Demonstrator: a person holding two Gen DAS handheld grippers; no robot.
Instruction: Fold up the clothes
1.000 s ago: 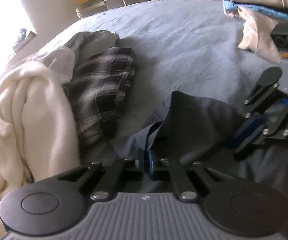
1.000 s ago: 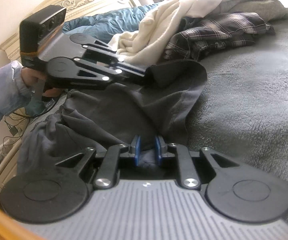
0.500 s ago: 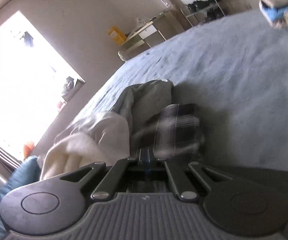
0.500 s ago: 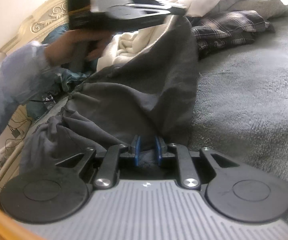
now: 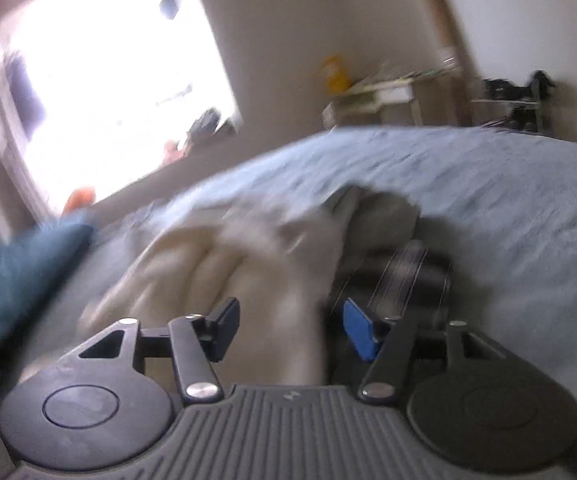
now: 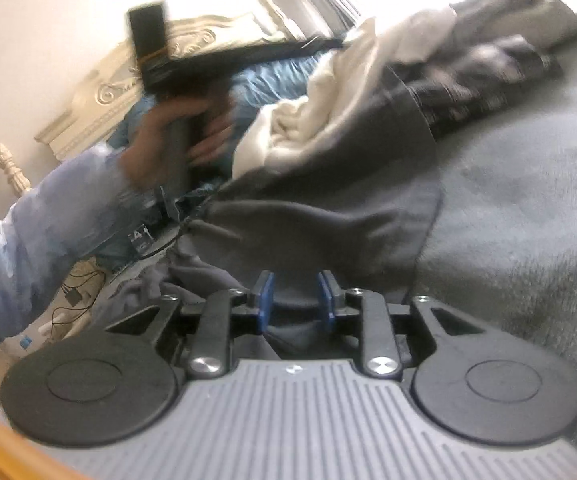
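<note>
A dark grey garment [image 6: 348, 200] lies crumpled on the bed, with one edge thrown up against the clothes pile. My right gripper [image 6: 294, 300] sits at its near edge. Its jaws are opening, and a fold of the grey cloth lies loosely between the blue pads [image 6: 265, 300]. My left gripper [image 5: 288, 320] is raised above the bed with its jaws opening wide and nothing between them. In the right wrist view a hand [image 6: 184, 120] holds that gripper up at the left, blurred by motion.
A pile of a cream garment [image 5: 216, 264], a plaid one [image 5: 404, 272] and a grey one sits on the blue-grey blanket [image 5: 508, 200]. A teal quilt [image 5: 12, 272] and a carved headboard [image 6: 100, 92] are at the bed's head. A desk [image 5: 388, 96] stands by the far wall.
The left gripper lifted the garment's edge high, then opened and let it go; the cloth dropped back onto the bed. The right gripper's pads have spread wider around their fold.
</note>
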